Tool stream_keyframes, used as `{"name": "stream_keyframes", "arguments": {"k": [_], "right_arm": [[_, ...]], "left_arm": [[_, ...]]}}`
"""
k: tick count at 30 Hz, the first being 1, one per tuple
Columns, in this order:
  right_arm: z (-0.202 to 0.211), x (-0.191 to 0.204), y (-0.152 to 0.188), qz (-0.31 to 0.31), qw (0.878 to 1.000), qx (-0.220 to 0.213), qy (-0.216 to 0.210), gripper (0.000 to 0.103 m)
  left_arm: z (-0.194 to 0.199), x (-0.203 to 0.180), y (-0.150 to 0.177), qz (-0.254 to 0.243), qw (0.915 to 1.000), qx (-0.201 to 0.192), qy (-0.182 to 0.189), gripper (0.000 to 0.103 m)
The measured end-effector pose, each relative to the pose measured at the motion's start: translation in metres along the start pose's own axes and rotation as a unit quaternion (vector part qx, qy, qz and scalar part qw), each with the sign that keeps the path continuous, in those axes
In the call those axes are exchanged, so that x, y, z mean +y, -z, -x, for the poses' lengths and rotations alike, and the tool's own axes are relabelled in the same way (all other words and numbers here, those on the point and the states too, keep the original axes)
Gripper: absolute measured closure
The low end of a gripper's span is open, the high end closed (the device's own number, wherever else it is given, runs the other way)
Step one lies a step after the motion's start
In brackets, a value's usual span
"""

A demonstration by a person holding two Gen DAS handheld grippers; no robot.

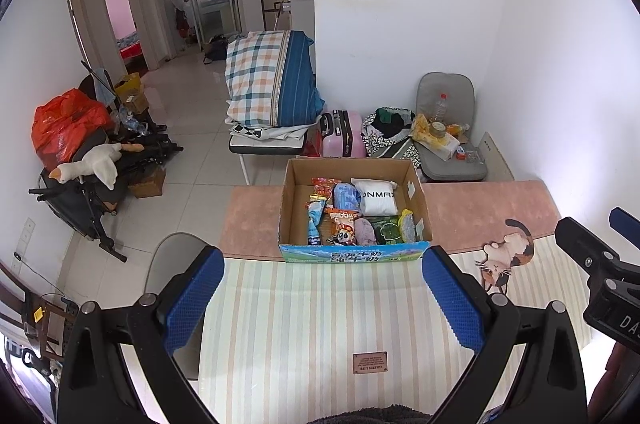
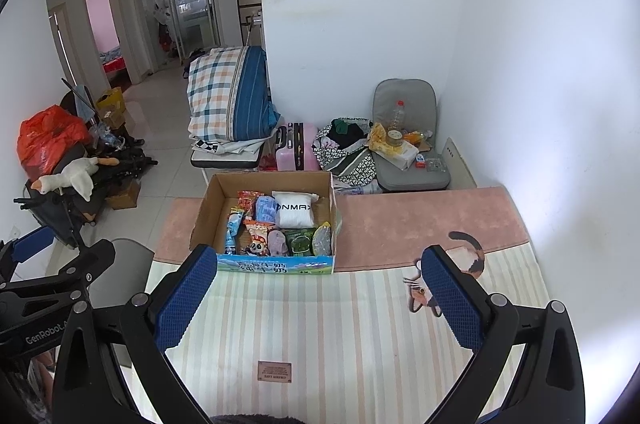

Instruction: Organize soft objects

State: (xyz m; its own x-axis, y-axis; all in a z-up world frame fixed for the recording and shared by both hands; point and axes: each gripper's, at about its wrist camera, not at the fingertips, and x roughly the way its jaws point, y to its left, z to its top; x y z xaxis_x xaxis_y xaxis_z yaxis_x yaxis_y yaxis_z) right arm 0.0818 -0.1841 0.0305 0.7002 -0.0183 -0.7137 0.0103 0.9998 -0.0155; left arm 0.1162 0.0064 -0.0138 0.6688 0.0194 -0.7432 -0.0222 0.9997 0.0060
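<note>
An open cardboard box [image 1: 418, 201] [image 2: 208, 207] stands on the striped mat, at the seam with the pink mat behind it. Inside lie several soft packs: a white pouch [image 1: 376, 197] [image 2: 294, 209], a blue pack [image 1: 345, 195], a panda snack bag [image 1: 340, 226] [image 2: 256, 236], a lilac pouch [image 1: 365, 230] and a green pack [image 1: 386, 230] [image 2: 300, 242]. My left gripper [image 1: 323, 298] hovers open and empty in front of the box. My right gripper [image 2: 318, 298] is also open and empty, to the box's right. Each gripper shows at the edge of the other's view.
A striped mat [image 1: 320, 324] with a cat print [image 1: 506, 256] covers the near surface; a pink mat [image 2: 420, 220] lies behind. Beyond are a folded bed with bedding [image 1: 272, 83], a pink suitcase [image 1: 344, 133], a grey seat with clutter [image 1: 448, 143] and a stroller with a plush goose [image 1: 86, 165].
</note>
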Motion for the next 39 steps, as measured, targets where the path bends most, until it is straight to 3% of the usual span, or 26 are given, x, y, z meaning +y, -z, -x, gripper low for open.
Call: {"name": "stream_keyframes", "arguments": {"k": [39], "right_arm": [[0.0036,-0.0003,0.0002,0.002,1.0,0.0,-0.002,0.0]], "left_arm": [[0.0061,-0.0013,0.0041,0.002,1.0,-0.002,0.003,0.001]]}}
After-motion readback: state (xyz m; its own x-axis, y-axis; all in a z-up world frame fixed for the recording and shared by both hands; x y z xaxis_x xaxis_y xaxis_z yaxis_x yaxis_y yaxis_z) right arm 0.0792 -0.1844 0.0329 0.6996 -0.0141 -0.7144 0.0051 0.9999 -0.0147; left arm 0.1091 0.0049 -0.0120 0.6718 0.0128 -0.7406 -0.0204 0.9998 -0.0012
